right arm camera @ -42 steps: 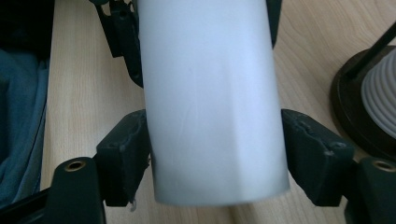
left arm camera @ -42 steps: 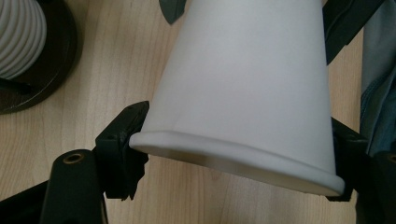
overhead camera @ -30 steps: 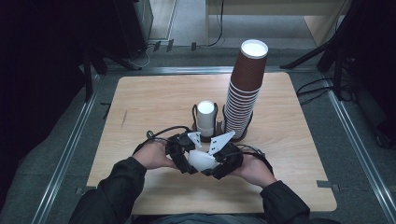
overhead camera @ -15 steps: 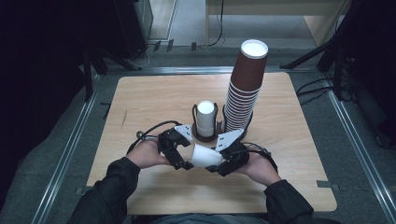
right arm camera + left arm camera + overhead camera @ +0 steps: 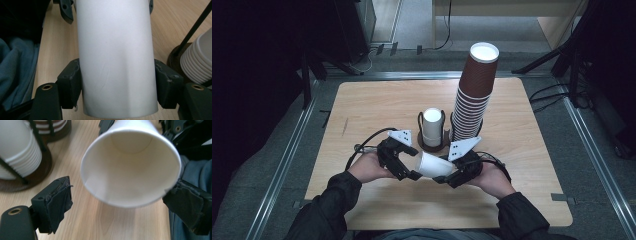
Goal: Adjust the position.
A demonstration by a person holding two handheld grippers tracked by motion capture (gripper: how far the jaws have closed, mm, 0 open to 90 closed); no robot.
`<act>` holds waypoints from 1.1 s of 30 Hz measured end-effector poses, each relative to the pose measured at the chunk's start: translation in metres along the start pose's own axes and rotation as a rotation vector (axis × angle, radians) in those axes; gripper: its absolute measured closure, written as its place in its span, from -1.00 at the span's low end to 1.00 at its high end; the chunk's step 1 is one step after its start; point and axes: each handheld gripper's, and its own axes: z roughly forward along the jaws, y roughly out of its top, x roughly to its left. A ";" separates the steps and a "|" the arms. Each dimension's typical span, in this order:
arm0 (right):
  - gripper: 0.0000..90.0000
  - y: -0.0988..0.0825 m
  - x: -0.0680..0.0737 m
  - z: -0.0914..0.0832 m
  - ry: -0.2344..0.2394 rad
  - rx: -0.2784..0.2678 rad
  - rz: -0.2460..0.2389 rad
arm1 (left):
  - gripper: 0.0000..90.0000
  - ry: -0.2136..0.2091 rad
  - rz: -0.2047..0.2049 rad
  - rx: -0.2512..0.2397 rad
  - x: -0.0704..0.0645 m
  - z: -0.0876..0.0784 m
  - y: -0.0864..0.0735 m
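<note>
The white cup at the centre of the left gripper view looks like smooth matt paper. The left gripper has hard black plastic jaws faced with frayed, rough dark pads. The table is pale, matt wood grain. At upper right of the high view, the brown cup stack looks like ribbed paper.

A tall stack of brown paper cups rises at the far right of a wooden table; just left of it, white cups sit nested in a dark wire holder.
</note>
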 end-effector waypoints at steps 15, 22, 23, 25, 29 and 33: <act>-0.26 0.002 0.002 -0.001 0.040 -0.063 0.019 | -0.57 -0.029 0.022 -0.087 -0.007 0.001 0.005; -0.26 0.002 0.001 -0.001 0.054 -0.062 0.033 | -0.45 -0.048 0.029 -0.080 -0.006 -0.001 0.005; -0.26 0.002 0.001 -0.001 0.054 -0.062 0.033 | -0.45 -0.048 0.032 -0.078 -0.006 -0.002 0.005; -0.29 0.002 0.002 -0.001 0.050 -0.061 0.025 | -0.42 -0.042 0.042 -0.070 -0.007 -0.003 0.005; -0.55 0.004 0.002 0.000 0.056 -0.063 0.063 | -0.42 -0.038 0.030 -0.057 -0.004 -0.007 0.004; -0.58 0.002 0.001 0.002 0.042 -0.015 0.081 | -0.42 -0.015 0.029 -0.027 -0.004 -0.012 0.003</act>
